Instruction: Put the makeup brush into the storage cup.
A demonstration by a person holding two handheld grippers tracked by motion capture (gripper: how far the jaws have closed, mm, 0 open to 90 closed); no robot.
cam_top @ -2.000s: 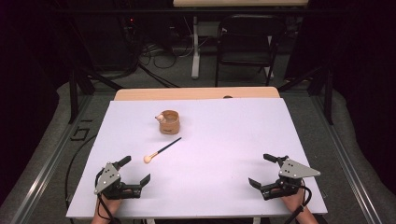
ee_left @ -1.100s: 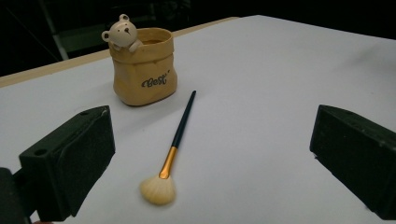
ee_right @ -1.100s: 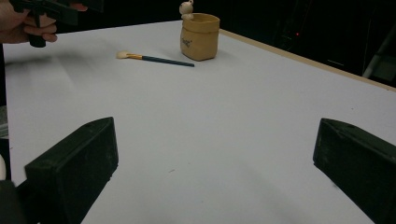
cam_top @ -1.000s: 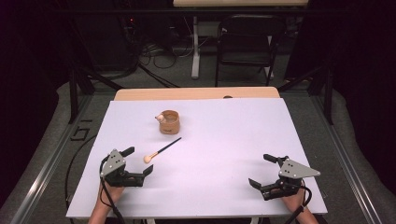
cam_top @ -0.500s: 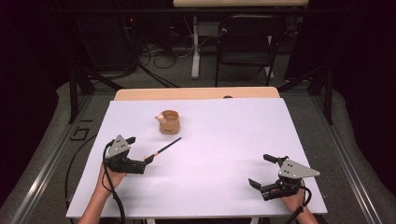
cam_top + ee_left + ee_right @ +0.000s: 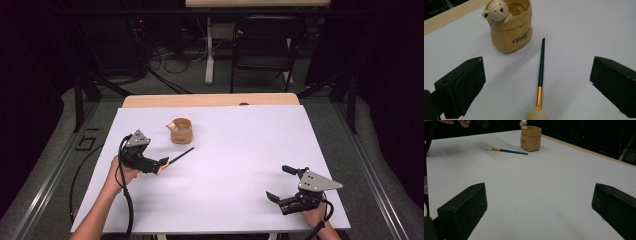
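A tan cup (image 6: 181, 131) with a small bear figure on its rim stands on the white table, left of centre; it is also in the left gripper view (image 6: 511, 30) and the right gripper view (image 6: 531, 138). A makeup brush (image 6: 178, 156) with a dark handle, gold ferrule and pale bristles lies just in front of the cup (image 6: 540, 75) (image 6: 506, 150). My left gripper (image 6: 161, 164) hovers over the brush's bristle end, open, jaws on either side of the brush with nothing held. My right gripper (image 6: 281, 184) rests open near the table's front right.
The white sheet (image 6: 240, 150) covers a wooden table whose bare edge (image 6: 210, 100) shows at the back. A dark chair (image 6: 260, 45) and cables stand behind the table. A cable (image 6: 125, 200) trails from the left gripper along the forearm.
My left gripper has moved forward from the table's front left up to the brush's bristle end, still open. The right gripper, cup and brush have stayed put.
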